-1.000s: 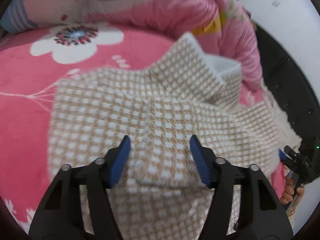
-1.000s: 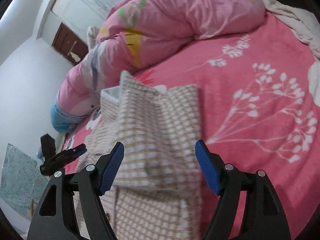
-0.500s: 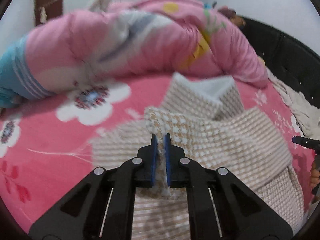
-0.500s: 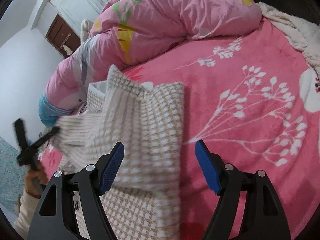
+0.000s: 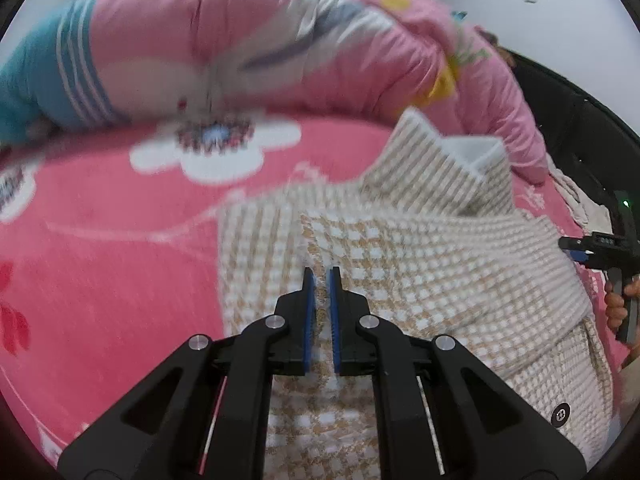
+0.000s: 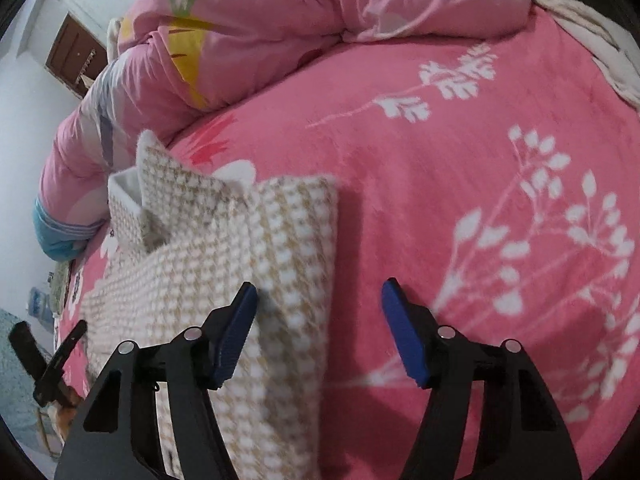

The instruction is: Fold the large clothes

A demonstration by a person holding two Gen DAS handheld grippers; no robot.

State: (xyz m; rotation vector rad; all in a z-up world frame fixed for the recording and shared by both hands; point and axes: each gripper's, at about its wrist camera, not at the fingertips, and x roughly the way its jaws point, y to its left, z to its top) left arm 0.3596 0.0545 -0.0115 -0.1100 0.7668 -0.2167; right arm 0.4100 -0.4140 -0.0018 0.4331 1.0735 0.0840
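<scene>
Left tongs (image 5: pixel 321 280) are clamped on a fold of the checked jacket (image 5: pixel 420 264), which lies on the pink bed (image 6: pixel 460 184). Right tongs (image 6: pixel 318 304), closing yet still apart, straddle the jacket's three o'clock edge to grip it.

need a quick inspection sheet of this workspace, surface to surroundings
surface: pink fleece bed cover with white flower and branch print.
job's things: beige and white checked woven garment lies partly folded on the cover, collar towards the quilt.
clutter: bunched pink patterned quilt along the far side; cream blanket at the bed's far corner.
grippers: left gripper shut on a fold of the garment; right gripper open, jaws just been closing, the garment's edge lies between them, its left finger over the cloth, pads not pressing.
cables: nothing seen.
surroundings: white walls, brown door, dark headboard.
</scene>
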